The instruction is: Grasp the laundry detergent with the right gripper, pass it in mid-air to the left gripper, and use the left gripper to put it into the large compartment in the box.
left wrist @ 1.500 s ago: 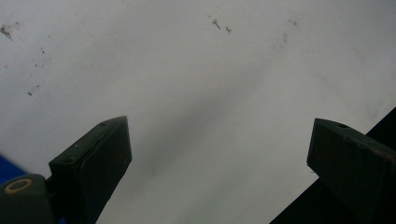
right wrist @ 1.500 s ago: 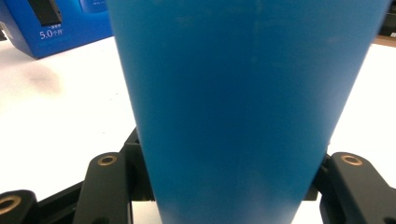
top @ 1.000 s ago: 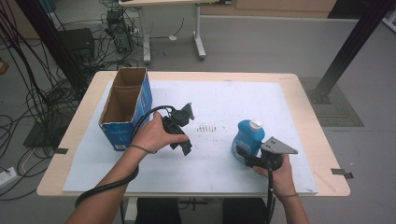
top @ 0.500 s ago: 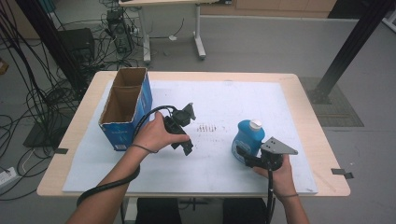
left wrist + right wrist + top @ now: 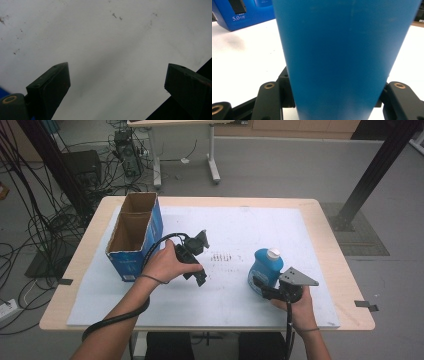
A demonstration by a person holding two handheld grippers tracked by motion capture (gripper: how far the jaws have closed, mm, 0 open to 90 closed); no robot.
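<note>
One blue bottle (image 5: 263, 268), one open cardboard box (image 5: 134, 236), two hand-held grippers.

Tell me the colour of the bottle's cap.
White, on the blue bottle; the cap shows best in the high view.

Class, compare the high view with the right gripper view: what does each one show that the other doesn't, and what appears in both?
High view alone: the whole table, the open top of the cardboard box, the bottle's white cap, both hands, and the left hand-held gripper over the white sheet.

Right gripper view alone: close up, the right hand-held gripper with its jaws shut on the blue bottle, and white print on the box's blue side.

Both: bottle, box, white sheet.
</note>
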